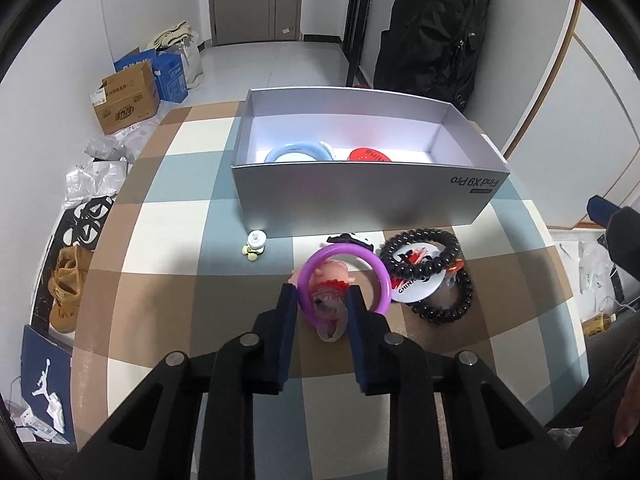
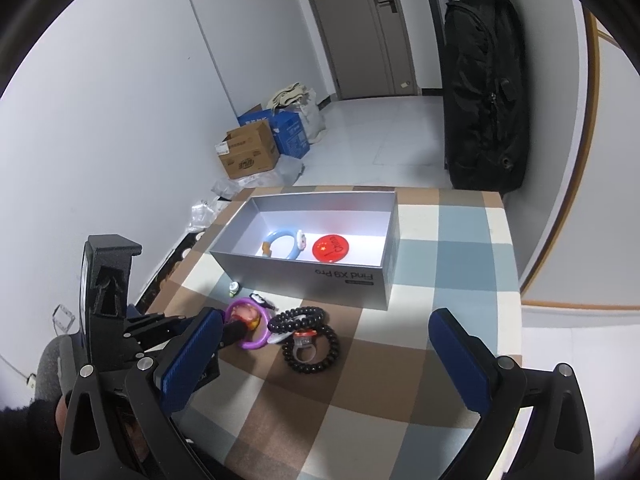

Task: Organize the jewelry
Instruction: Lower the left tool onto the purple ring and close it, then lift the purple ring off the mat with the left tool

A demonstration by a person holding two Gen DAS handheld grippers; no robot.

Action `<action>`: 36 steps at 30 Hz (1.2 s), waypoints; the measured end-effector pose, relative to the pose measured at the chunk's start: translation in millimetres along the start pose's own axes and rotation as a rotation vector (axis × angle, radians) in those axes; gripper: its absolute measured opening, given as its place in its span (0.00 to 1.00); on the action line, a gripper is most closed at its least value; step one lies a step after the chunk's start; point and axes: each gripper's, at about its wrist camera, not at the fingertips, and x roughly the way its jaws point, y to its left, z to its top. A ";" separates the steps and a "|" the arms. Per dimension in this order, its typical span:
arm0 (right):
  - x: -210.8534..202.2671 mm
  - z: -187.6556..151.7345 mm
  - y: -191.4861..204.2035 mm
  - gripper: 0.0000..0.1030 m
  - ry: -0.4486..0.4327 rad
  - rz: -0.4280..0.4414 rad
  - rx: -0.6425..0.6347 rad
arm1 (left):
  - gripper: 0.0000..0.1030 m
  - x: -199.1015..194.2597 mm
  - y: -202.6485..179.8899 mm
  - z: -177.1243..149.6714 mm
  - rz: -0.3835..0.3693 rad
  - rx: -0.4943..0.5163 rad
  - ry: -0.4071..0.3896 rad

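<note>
Purple plastic, the bangle (image 1: 345, 280) lies on the checked desk (image 1: 192, 216) just in front of the grey box (image 1: 360, 196), ringed round a pink figure (image 1: 334, 274) and a clear ring (image 1: 330, 320). Left gripper (image 1: 323, 300) has its fingers (image 1: 289, 300) narrow, set either side of the bangle's near rim and the clear ring; whether the pads press is hard to tell. Right gripper (image 2: 332, 344) stands with fingers wide, holding nothing. Black bead bracelets (image 1: 436, 272) lie beside, over a white badge (image 1: 420, 276). Inside the box, a blue bangle (image 2: 282, 246) and red badge (image 2: 331, 248) are partly hidden in the left view.
</note>
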 end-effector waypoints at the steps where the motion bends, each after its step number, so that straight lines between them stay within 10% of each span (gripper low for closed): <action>1: -0.3 0.2 -0.2 1.00 0.000 0.001 0.003 | 0.19 0.2 0.6 0.4 -0.006 -0.006 0.004; 22: 7.1 1.8 -3.5 1.00 0.035 -0.004 0.059 | 0.17 11.5 54.8 0.5 -0.518 -0.443 0.123; 36: 22.5 6.2 7.3 1.00 0.059 0.004 0.050 | 0.16 8.3 58.0 -3.4 -0.550 -0.448 0.186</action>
